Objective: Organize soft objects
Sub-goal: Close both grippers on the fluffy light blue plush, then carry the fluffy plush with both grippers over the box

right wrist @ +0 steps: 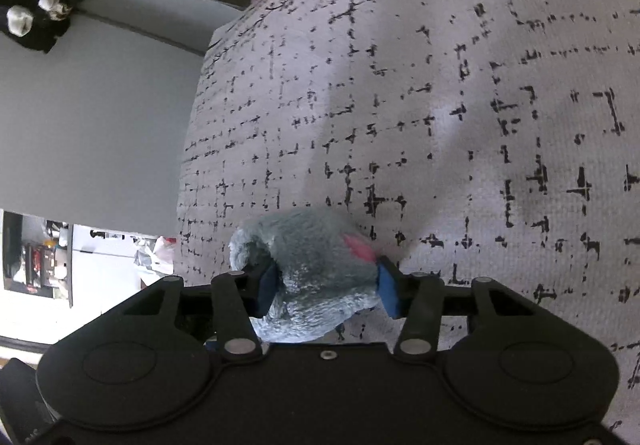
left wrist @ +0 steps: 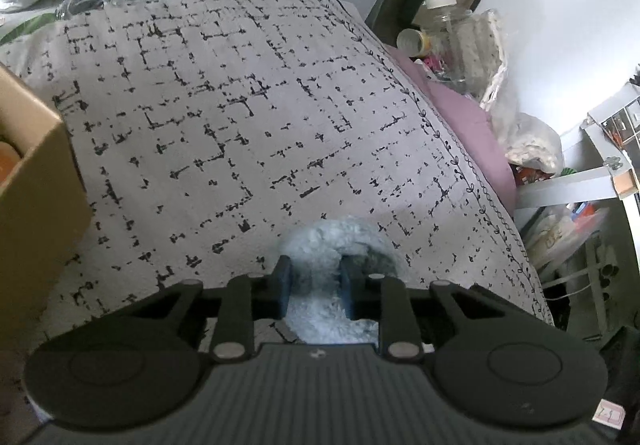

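Both grippers were closed on soft plush material lying on the patterned blanket (left wrist: 248, 117), a grey cover with broken black grid marks. The left gripper (left wrist: 316, 285) had its jaws drawn nearly together, pinching a narrow fold of a pale blue-grey plush toy (left wrist: 336, 245) near the blanket's near edge. The right gripper (right wrist: 326, 285) stood about part-way open, its blue pads (right wrist: 386, 285) pressed against both sides of a bulkier blue-grey plush toy (right wrist: 312, 265) bearing a small pink patch (right wrist: 358, 247). Whether the two views showed one toy or two could not be determined.

Task progress, as a judgement: the grasp step appeared complete and the transfer had not begun. A cardboard box (left wrist: 36, 181) stood at the blanket's left edge, with something orange just visible inside; it was probably the collection container, which would suggest at least one item was already stowed. The rest of the blanket surface in view carried no other soft objects.

No brand or product label could be read. A small pink tag (left wrist: 608, 415) on the left gripper body carried handwriting too small to decipher.
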`<state>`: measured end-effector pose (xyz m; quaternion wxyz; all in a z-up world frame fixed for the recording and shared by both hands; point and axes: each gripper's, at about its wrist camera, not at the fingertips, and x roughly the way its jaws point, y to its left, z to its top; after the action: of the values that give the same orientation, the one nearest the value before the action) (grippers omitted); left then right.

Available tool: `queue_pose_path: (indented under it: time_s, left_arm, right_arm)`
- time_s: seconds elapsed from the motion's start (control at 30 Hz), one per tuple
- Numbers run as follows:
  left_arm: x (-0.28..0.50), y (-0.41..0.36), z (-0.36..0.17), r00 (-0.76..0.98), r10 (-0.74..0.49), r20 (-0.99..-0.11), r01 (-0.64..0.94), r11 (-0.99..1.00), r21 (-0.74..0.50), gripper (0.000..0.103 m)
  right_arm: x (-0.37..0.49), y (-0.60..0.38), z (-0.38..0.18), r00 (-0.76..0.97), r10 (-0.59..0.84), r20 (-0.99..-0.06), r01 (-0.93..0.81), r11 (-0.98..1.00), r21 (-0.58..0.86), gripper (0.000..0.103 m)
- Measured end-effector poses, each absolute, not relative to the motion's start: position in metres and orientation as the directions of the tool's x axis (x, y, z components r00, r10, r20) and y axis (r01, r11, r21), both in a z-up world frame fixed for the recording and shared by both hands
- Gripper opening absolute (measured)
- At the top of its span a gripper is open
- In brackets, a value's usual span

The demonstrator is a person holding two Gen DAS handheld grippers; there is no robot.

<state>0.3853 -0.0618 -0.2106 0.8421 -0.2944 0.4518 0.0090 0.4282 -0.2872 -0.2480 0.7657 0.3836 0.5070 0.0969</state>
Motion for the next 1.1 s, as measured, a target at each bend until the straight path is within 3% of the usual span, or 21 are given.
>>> queue_pose_path:
  time_s: [1.1]
  left_arm:
    - [0.296,-0.027,-0.085,0.739,-0.092,-0.668,-0.289,0.852,-0.437,0.024]
  right_arm:
    - [0.369,-0.242,-0.141,0.504,0.689,-0.520,-0.086,0.639,0.764,0.049]
